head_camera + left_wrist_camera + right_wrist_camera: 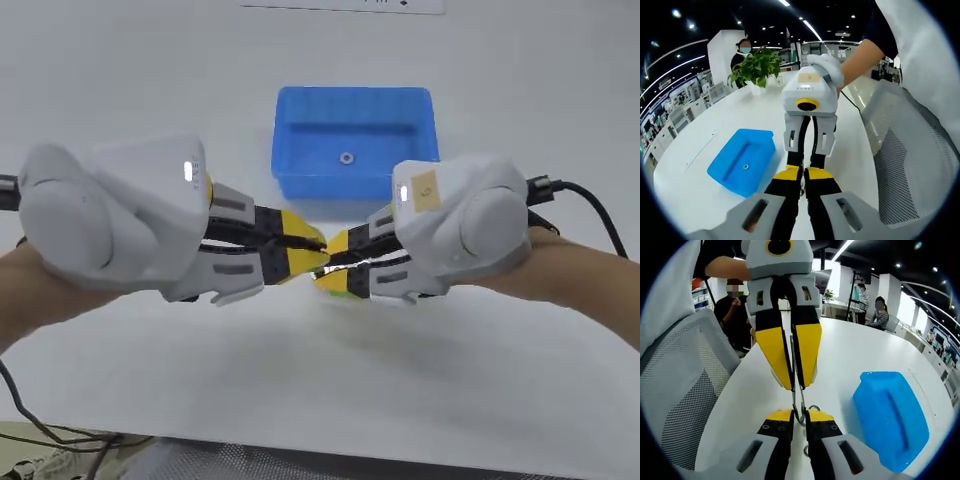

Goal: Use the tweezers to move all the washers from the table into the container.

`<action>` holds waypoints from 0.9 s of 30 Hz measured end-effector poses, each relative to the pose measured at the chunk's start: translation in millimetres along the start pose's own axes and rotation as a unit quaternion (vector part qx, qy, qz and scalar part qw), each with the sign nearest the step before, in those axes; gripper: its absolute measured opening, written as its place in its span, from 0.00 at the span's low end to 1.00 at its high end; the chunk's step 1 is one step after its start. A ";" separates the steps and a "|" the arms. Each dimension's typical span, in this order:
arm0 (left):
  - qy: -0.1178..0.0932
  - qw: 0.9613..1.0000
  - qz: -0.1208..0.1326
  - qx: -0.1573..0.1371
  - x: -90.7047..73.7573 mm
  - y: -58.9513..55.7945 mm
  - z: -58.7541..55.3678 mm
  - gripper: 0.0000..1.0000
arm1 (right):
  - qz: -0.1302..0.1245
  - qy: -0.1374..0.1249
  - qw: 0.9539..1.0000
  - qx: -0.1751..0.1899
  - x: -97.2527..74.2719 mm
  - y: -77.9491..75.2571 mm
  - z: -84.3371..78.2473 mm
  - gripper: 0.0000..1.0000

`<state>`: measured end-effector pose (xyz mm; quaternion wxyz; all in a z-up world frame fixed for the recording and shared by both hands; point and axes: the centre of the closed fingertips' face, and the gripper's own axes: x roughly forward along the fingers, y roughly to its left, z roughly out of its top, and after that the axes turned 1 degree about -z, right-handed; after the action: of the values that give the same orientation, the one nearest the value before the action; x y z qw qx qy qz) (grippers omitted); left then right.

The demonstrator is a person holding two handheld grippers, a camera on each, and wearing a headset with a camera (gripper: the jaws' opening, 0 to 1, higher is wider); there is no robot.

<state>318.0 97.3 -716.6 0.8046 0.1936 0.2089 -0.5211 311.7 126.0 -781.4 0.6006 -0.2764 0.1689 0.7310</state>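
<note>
Grey mesh chair (910, 150) sits on your side, backrest up. Far off to your left there's a potted green plant (756, 65) w/ a person (741, 50) standing right behind it. Strip lights (810, 27) run across the dark ceiling. Black cables (45, 430) lie on the floor, low left in your head view. Two more ppl (875, 307) in the bkgd to your right.

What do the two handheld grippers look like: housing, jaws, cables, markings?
Both the left gripper and the right gripper have rounded white housings, black linkages and yellow jaw tips. Each has a small lit white indicator. The right one carries a tan sticker on top, and a black cable leaves its rear. The forearms are bare in the head view.
</note>
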 end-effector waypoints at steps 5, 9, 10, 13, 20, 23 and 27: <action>-0.001 1.000 -0.003 0.002 1.6 -1.9 0.8 0.07 | 0.003 -0.005 1.000 0.011 -0.9 -1.2 0.8 0.11; -0.002 1.000 -0.005 0.002 2.5 -2.3 1.4 0.07 | 0.003 -0.003 1.000 0.007 -1.2 -1.4 0.5 0.11; -0.002 1.000 -0.005 0.002 2.5 -1.8 1.5 0.07 | 0.002 -0.002 1.000 0.007 -1.2 -1.7 0.5 0.10; 0.001 1.000 -0.004 0.003 1.9 0.5 1.6 0.07 | 0.000 -0.002 1.000 0.005 -0.9 -2.9 0.5 0.09; 0.007 1.000 -0.004 0.015 0.8 2.1 1.9 0.07 | 0.005 -0.009 1.000 0.011 -0.3 -2.7 1.7 0.09; 0.008 1.000 0.001 0.008 -2.1 1.7 2.1 0.07 | 0.003 -0.010 1.000 0.010 0.1 -2.5 2.9 0.09; 0.008 1.000 0.013 -0.004 -8.0 3.5 2.8 0.17 | 0.001 -0.005 1.000 0.011 -1.4 -1.2 2.7 0.09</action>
<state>318.7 103.3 -709.6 0.8104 0.1970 0.2147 -0.5083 312.6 126.8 -778.3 0.6039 -0.2658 0.1744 0.7309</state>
